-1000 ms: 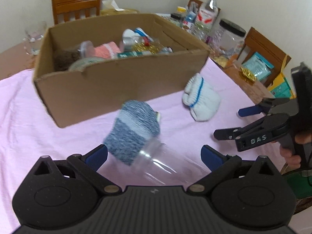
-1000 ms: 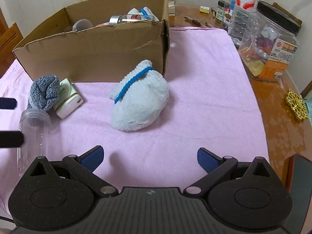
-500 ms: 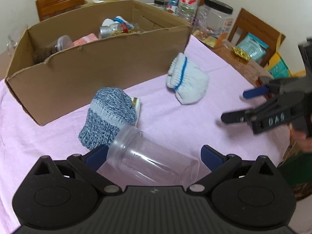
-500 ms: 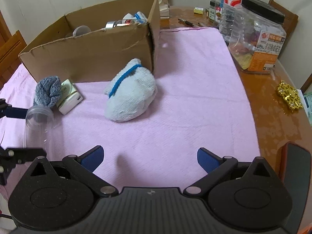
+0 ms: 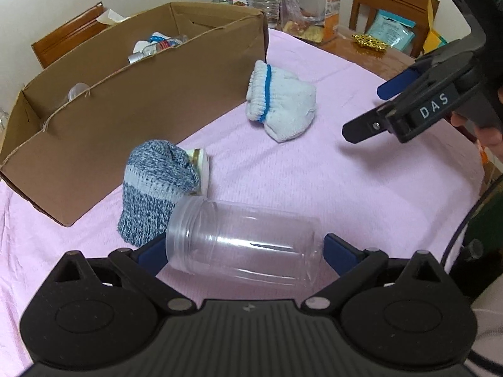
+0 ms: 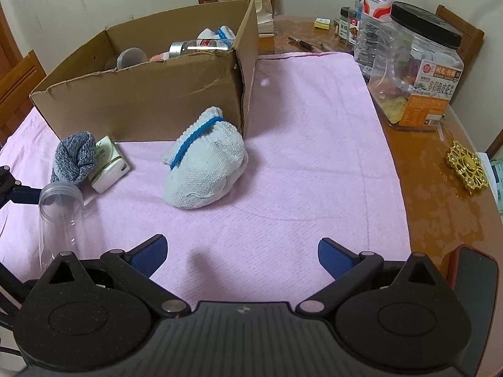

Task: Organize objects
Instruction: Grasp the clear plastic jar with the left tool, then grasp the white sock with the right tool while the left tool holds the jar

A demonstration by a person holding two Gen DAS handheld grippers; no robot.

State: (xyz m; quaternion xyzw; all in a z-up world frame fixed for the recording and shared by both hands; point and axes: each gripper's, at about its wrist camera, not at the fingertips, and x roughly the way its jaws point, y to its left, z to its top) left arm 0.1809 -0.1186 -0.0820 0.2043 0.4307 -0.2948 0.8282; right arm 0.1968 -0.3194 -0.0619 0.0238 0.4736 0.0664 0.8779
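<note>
My left gripper (image 5: 243,248) has its pads on both ends of the clear plastic jar (image 5: 242,248), which lies sideways low over the pink cloth (image 5: 361,194), its open mouth just beside the blue knit sock (image 5: 157,185). The white sock bundle (image 6: 206,169) sits near the cardboard box (image 6: 141,106) corner. My right gripper (image 6: 242,254) hangs spread and empty over bare cloth. Only the right view shows me the wooden table (image 6: 440,201), the gold ornament (image 6: 467,169) and the small packet (image 6: 108,165) beside the sock; the left view shows a chair (image 5: 393,3) against the pale wall
</note>
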